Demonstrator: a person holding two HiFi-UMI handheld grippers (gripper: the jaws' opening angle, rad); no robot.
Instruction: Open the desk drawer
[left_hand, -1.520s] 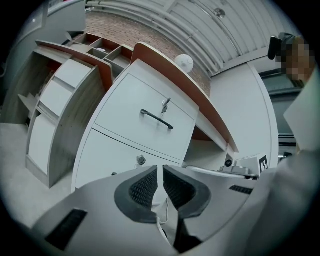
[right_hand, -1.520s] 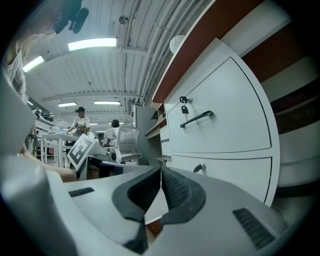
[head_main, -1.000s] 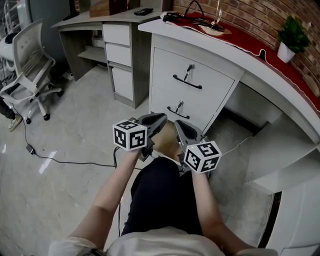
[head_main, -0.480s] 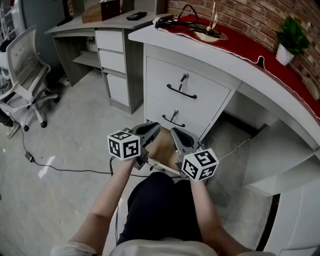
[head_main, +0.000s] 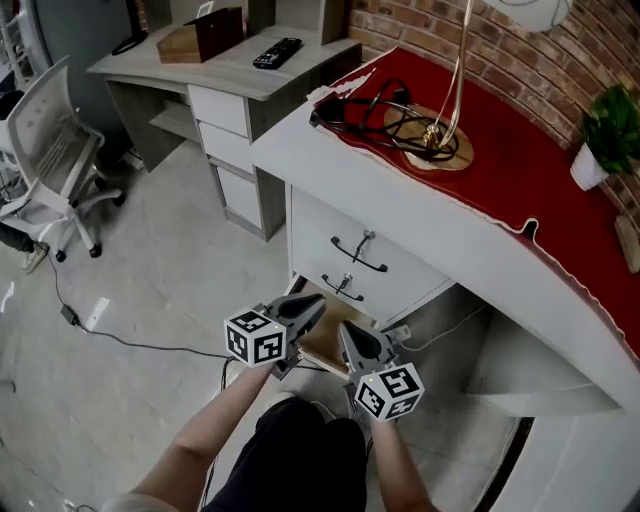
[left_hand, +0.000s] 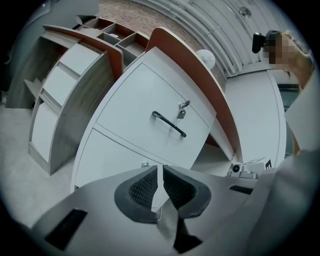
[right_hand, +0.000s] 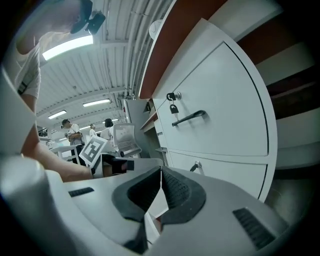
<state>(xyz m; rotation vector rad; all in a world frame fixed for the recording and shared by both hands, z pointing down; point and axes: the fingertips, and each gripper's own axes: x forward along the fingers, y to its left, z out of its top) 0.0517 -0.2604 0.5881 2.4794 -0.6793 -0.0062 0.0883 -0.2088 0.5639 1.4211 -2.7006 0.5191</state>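
Grey ribbed-padded left gripper (head_main: 318, 304), fingers a sliver apart and empty, right gripper (head_main: 346, 331) pads together, both near white flat-fronted desk drawer (head_main: 315, 225), slim black bar handle (head_main: 358, 256), seemingly shut, beneath red cloth (head_main: 500, 150).

The head view looks steeply down on the desk drawers (head_main: 385, 240); both gripper views face them from low nearby.

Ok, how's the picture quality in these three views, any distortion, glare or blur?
Head view: evenly lit, sharp, desk edges bowed slightly. Left gripper view: strong fisheye, dark corners, drawer front bulging. Right gripper view: same fisheye, ceiling light glaring bright at upper left.
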